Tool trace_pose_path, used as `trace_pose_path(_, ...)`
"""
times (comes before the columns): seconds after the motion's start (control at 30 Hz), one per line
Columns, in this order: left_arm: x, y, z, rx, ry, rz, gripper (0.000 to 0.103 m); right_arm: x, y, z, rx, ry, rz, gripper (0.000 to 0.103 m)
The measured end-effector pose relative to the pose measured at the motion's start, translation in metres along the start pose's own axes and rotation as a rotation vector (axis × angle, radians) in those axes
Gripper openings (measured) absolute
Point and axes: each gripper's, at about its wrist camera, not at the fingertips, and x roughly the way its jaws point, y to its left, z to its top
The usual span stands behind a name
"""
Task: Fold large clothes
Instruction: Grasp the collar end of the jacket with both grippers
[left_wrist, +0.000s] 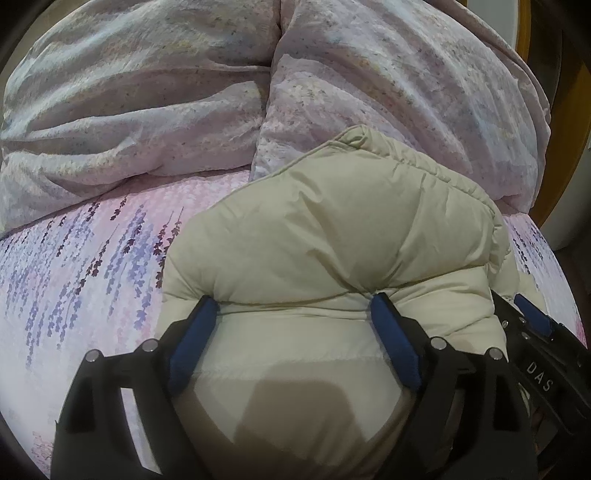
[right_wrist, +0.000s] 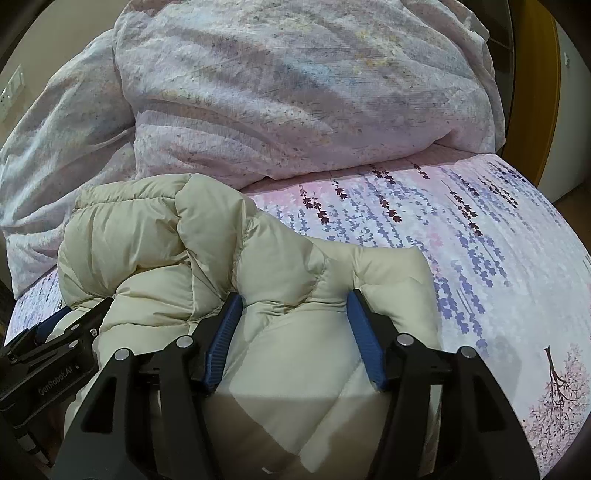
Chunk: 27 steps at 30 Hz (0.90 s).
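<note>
A cream puffer jacket (left_wrist: 332, 236) lies bunched on a bed with a pink and purple flowered sheet (left_wrist: 81, 266). My left gripper (left_wrist: 295, 306) has its blue-padded jaws wide apart around a thick fold of the jacket, the pads pressing into its sides. My right gripper (right_wrist: 293, 302) also straddles a thick fold of the same jacket (right_wrist: 192, 236), its jaws wide and the pads dug into the padding. The right gripper also shows at the right edge of the left wrist view (left_wrist: 532, 317), and the left gripper at the left edge of the right wrist view (right_wrist: 55, 332).
A crumpled flowered duvet (left_wrist: 166, 103) is heaped along the far side of the bed, also in the right wrist view (right_wrist: 295, 96). A wooden frame (left_wrist: 532, 48) and a white wall stand at the right. The sheet (right_wrist: 480, 258) lies flat right of the jacket.
</note>
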Motion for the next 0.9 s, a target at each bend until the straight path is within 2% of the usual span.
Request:
trace_pose_path(0.47,0.0057,0.0017,-0.0021,-0.025,-0.004,-0.03,0.091,0.0035,-0.0001,-0.001,0.005,-0.008,-0.004,0.062)
trace_pose_path(0.9,0.01,0.0027,-0.0028,-0.031,-0.011,-0.028,0.092,0.0078,-0.001,-0.002,0.006,-0.004,-0.003,0.063)
